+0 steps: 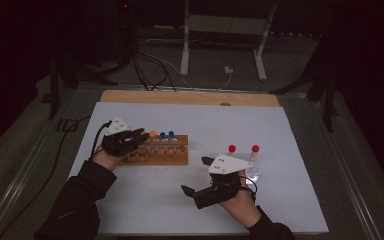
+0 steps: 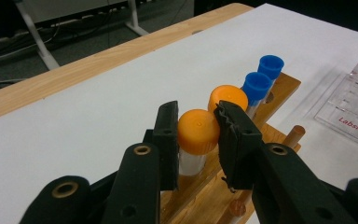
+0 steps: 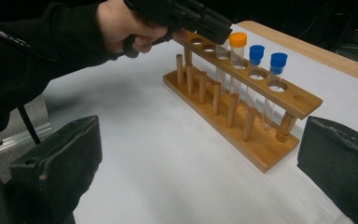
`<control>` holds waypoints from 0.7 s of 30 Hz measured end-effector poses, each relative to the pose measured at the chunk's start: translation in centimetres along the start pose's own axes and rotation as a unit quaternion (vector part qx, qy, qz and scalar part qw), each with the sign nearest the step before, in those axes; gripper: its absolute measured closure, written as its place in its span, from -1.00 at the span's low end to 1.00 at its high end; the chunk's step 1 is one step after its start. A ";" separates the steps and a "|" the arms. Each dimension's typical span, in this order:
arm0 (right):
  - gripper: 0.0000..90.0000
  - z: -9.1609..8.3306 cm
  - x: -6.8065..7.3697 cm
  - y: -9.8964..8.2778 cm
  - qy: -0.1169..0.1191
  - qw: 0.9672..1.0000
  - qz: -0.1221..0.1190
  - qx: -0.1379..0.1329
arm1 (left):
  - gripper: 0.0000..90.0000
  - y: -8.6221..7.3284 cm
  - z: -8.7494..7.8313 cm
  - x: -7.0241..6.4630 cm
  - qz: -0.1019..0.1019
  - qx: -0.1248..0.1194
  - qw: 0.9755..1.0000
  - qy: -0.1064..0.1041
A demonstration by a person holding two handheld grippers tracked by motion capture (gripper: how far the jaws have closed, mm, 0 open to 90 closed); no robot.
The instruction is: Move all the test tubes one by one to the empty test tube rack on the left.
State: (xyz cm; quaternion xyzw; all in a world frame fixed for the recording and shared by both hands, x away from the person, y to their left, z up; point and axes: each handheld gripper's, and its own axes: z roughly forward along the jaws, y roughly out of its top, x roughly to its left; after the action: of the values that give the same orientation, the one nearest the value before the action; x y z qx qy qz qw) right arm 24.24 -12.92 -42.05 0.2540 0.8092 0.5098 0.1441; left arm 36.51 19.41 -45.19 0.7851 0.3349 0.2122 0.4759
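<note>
A wooden tube rack [image 1: 166, 155] stands left of centre on the white table. My left gripper [image 2: 196, 114] is shut on the orange cap of a clear tube [image 2: 197, 132] whose body sits in a rack hole [image 3: 221, 58]. Behind it stand another orange-capped tube [image 2: 228, 96] and two blue-capped tubes [image 2: 256, 85] in the same rack. In the high view the left gripper [image 1: 141, 136] hangs over the rack's left end. My right gripper [image 1: 195, 175] is held low near the table's front, to the right of the rack, its jaws wide open with nothing between them [image 3: 200, 172].
A clear plastic rack [image 2: 354, 100] marked Labshark lies right of the wooden rack and holds two red-capped tubes [image 1: 232, 148]. A wooden board edge [image 1: 190, 97] runs along the table's far side. Cables and a white stand leg [image 1: 184, 45] are on the floor beyond.
</note>
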 end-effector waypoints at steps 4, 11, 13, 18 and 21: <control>-1.00 0.0 -0.1 0.0 0.000 1.000 0.002 -0.003 | 0.57 -0.1 -0.1 0.1 0.000 0.002 1.000 -0.002; -1.00 -0.5 -0.3 0.1 0.000 1.000 0.003 -0.015 | 0.31 0.0 -0.3 0.0 0.005 0.012 1.000 -0.015; -1.00 -0.7 -0.4 0.2 -0.001 1.000 0.000 -0.015 | 0.15 0.3 -0.9 -0.2 0.004 0.006 1.000 -0.015; -1.00 -1.5 -1.0 0.5 -0.008 1.000 -0.001 -0.025 | -0.30 0.7 -2.8 -0.9 0.017 -0.023 0.999 -0.034; -1.00 -2.3 -1.7 0.8 -0.018 0.999 0.002 -0.031 | -0.50 0.8 -3.8 -1.7 0.030 -0.034 0.998 -0.049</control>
State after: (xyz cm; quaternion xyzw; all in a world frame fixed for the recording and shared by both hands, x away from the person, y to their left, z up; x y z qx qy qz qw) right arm 24.75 -15.38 -40.37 0.2600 0.7900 0.5301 0.1650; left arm 33.16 20.22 -42.83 0.7872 0.2806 0.1992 0.5117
